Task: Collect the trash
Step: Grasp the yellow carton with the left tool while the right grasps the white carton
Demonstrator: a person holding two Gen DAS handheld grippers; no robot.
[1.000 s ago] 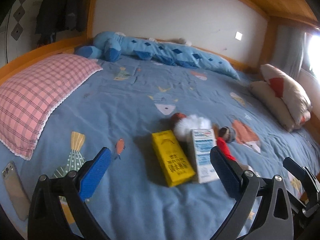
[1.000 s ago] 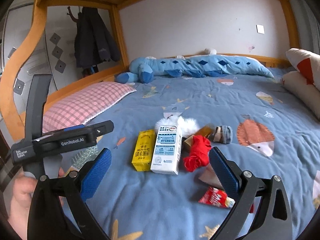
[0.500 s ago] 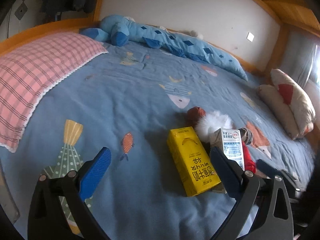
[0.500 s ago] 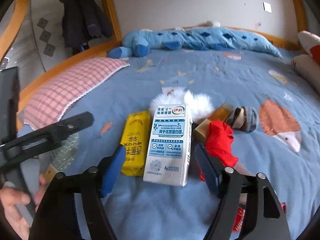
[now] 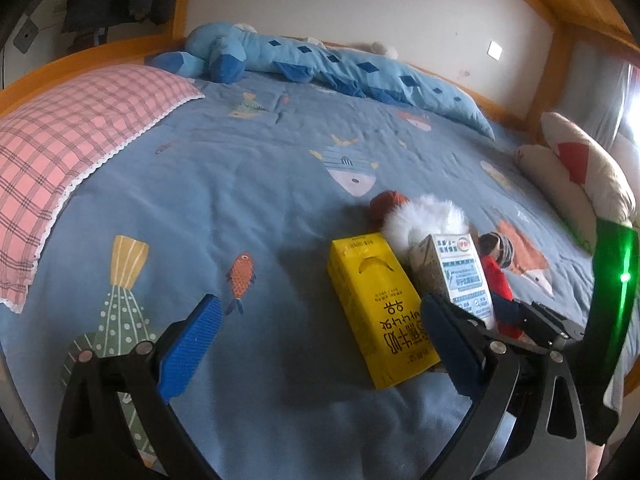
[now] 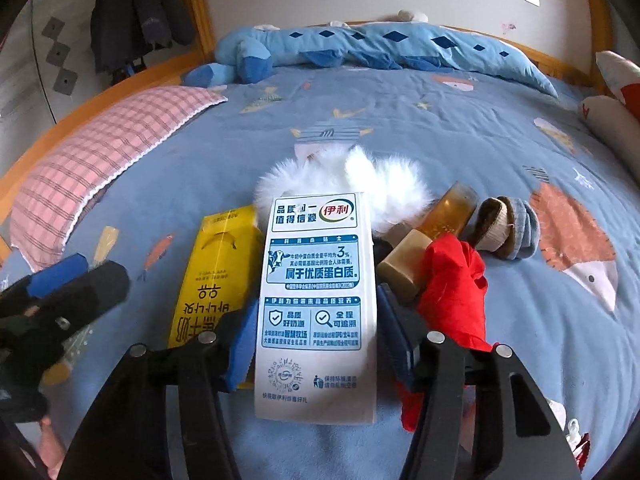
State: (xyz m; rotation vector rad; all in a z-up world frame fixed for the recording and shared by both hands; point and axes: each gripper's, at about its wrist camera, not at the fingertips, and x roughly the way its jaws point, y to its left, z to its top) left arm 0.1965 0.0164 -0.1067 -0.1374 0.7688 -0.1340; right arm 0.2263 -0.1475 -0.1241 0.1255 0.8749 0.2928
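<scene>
The right tongs are closed in tight, blue pads squeezing from both sides. The left tongs hang low and wide apart, seemingly touching nothing.

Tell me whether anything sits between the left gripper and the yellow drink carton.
Nothing visible does. The left gripper hangs open over bare blue bedspread, and the flat yellow drink carton lies just ahead of its right finger. The white milk carton lies beyond, on its far side.

Blue bed, pink pillow, yellow carton, white carton, red cloth.
</scene>
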